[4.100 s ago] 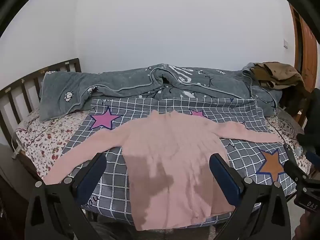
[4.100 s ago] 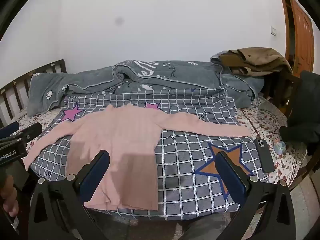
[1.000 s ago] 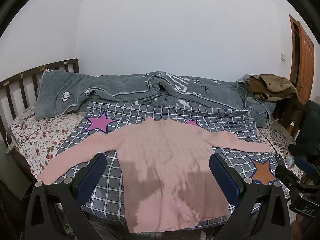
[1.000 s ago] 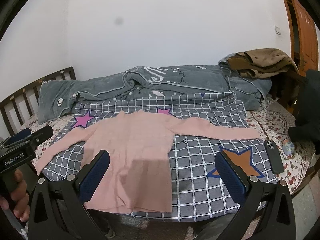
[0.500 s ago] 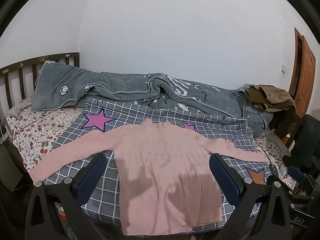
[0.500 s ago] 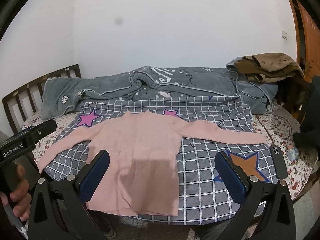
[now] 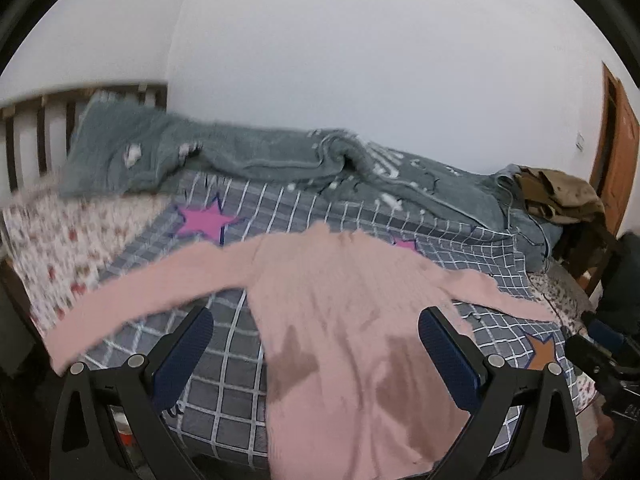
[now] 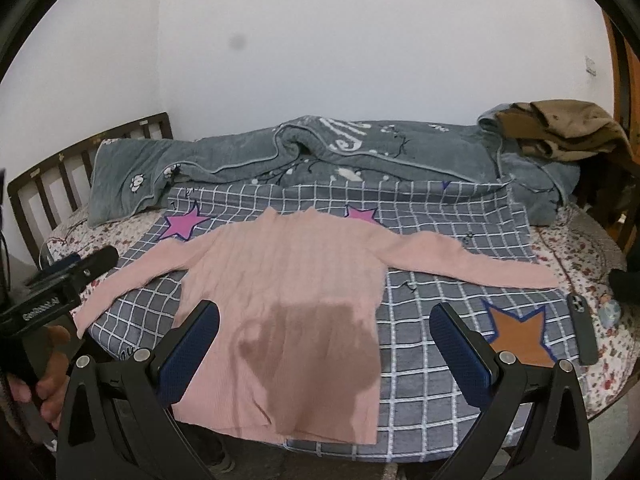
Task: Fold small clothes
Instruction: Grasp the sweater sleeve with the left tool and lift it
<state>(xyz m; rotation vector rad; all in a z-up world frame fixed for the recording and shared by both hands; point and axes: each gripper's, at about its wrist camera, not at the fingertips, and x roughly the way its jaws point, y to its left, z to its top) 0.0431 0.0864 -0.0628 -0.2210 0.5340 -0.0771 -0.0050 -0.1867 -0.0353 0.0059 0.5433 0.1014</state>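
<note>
I see bed (image 8: 568,248) with checked blanket (image 8: 436,280) spread over it, grey quilt (image 8: 380,152) bunched along far side. Pink sweater (image 8: 288,280) lies flat on blanket, sleeves out, hem at near edge. Phone (image 8: 582,328) right of it. Left gripper (image 7: 316,350) fingers apart, nothing held; right gripper (image 8: 326,340) same, both above hem.

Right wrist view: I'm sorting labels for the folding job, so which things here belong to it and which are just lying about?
For the job:
- pink sweater, spread flat, sleeves out
- checked blanket beneath it
- left claw and right claw, both open

Lying about:
- grey blanket
- brown clothes
- phone
</note>
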